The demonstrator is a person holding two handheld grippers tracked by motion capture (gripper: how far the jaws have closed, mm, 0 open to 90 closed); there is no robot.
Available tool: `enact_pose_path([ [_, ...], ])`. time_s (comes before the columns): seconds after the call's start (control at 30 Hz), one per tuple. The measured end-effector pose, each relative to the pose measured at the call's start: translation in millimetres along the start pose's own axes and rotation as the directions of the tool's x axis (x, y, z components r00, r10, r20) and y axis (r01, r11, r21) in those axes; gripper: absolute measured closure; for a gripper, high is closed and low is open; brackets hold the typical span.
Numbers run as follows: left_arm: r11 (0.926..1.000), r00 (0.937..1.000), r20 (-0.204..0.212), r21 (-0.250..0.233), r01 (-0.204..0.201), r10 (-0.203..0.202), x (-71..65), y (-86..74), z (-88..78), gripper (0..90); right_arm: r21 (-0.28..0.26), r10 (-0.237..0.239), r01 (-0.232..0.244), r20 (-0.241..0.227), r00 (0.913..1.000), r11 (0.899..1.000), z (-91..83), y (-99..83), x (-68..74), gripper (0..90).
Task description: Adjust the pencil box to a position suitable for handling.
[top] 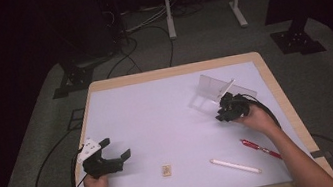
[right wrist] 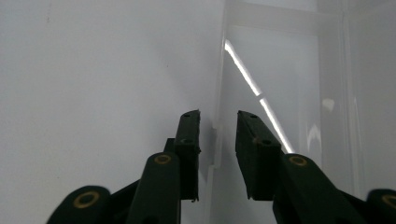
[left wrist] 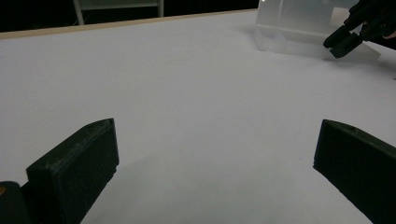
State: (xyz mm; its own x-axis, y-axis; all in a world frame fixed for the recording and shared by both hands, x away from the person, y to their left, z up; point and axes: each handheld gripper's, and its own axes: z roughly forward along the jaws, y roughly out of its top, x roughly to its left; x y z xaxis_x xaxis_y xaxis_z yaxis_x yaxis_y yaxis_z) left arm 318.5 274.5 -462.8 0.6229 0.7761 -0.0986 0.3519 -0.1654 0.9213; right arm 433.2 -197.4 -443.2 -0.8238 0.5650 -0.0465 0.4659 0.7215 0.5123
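While your right gripper (right wrist: 218,122) narrowly straddled the clear box (right wrist: 280,70) wall, contact unclear | left gripper (left wrist: 215,154) gaped wide.

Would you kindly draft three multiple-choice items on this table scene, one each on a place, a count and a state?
1. Where is the clear box?
A. far right of the table
B. near left corner
C. on the floor

2. How many pens lie near the right forearm?
A. one
B. two
C. four

3. How do the left tool's jaws stand?
A. wide open, nothing between
C. clamped on a pen
B. shut together

Key: 1 A, it stands by the right tool. 2 B, the white pen and red pen. 3 A, bare table between them.
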Motion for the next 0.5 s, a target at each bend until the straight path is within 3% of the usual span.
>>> enact_pose_path([
  [0.5,1.0,1.0,-0.002,0.003,0.0,0.0,0.1,0.0,-0.1,0.0,0.026,-0.043,0.042,0.022,0.9988,0.999,7.8,1.4,3.5,83.4],
])
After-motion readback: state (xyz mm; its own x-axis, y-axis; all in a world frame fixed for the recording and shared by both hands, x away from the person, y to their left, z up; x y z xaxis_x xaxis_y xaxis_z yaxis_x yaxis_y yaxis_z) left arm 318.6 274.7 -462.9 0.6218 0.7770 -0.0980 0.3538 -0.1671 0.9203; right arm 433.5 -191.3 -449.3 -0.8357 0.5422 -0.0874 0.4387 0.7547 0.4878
